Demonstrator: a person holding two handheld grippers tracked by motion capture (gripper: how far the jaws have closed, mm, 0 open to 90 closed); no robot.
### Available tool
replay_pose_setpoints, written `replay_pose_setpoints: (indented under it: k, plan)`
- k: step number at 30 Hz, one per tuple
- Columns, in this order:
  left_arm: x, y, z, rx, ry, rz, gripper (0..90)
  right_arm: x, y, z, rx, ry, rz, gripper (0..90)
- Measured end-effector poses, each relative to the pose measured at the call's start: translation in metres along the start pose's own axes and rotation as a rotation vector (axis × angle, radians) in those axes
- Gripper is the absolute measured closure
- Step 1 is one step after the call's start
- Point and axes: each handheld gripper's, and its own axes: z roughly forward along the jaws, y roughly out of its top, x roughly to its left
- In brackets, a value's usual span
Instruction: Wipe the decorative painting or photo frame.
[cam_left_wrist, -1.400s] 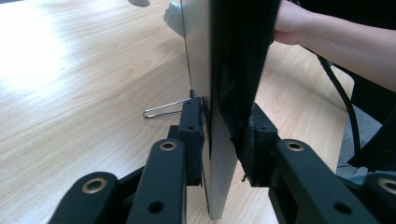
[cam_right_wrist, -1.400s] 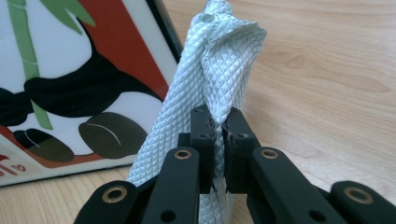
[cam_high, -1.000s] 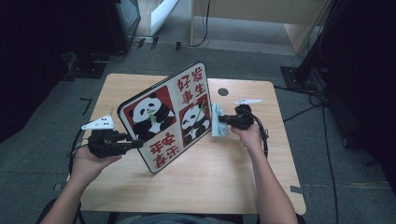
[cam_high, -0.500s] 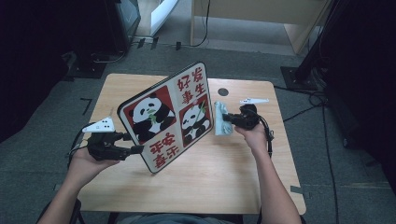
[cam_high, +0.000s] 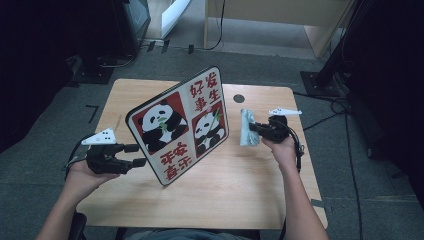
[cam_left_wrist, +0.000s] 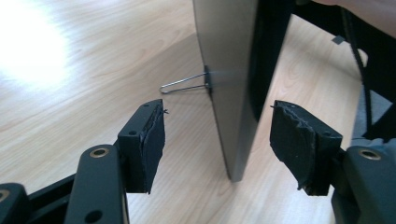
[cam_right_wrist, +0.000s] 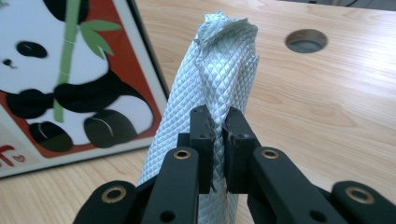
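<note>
Since a second ago the left gripper (cam_high: 135, 155) has let go of the panda picture frame (cam_high: 181, 125); its jaws have just been opening and now stand released on either side of the frame's lower edge, the pads clear of it; in the left gripper view (cam_left_wrist: 217, 140) the frame's thin edge (cam_left_wrist: 233, 84) stands upright between the two black pads, touching neither, with a small wire clip (cam_left_wrist: 184, 85) sticking out of its back face toward the wooden table (cam_left_wrist: 70, 70); the left hand (cam_high: 82, 172) sits just left of the frame, off the table's near-left corner; the frame itself stands tilted on the table (cam_high: 240, 190), its near corner low toward the person and its far corner high, the picture side with two pandas and red characters facing up and toward the camera; the right hand (cam_high: 284, 149) has drifted a little farther right of the frame than before, carrying its load with it; right of the frame, near but apart from it, the right gripper (cam_high: 252, 129) is clenched on a pale blue-grey cloth (cam_high: 247, 127); in the right gripper view (cam_right_wrist: 217, 133) the two jaws pinch a fold of this quilted cloth (cam_right_wrist: 219, 70), which rises rolled and upright above them, with the frame's panda print (cam_right_wrist: 60, 84) just to its left; beyond the cloth, farther right of the frame, a round hole (cam_right_wrist: 306, 40) opens in the tabletop
</note>
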Motion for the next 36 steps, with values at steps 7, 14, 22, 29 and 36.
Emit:
replay_pose_setpoints:
  k: [7, 14, 22, 29, 36]
  plan:
    - [0.007, -0.005, -0.002, 0.001, 0.017, 0.008, 36.1, -0.009, -0.010, -0.008, 0.018, -0.047, -0.005, 84.6]
    - [0.011, -0.010, -0.005, 0.001, 0.009, 0.006, 36.1, -0.025, -0.021, -0.008, 0.036, -0.104, 0.018, 84.6]
    - [0.025, -0.017, -0.005, -0.002, 0.028, -0.037, 36.1, -0.035, -0.027, -0.006, 0.057, -0.137, 0.042, 84.4]
    - [0.034, -0.019, 0.001, 0.017, 0.041, -0.065, 36.1, -0.041, -0.034, 0.000, 0.075, -0.157, 0.057, 83.7]
    - [0.038, -0.019, 0.006, 0.019, 0.055, -0.087, 36.2, -0.044, -0.038, 0.005, 0.089, -0.170, 0.045, 80.7]
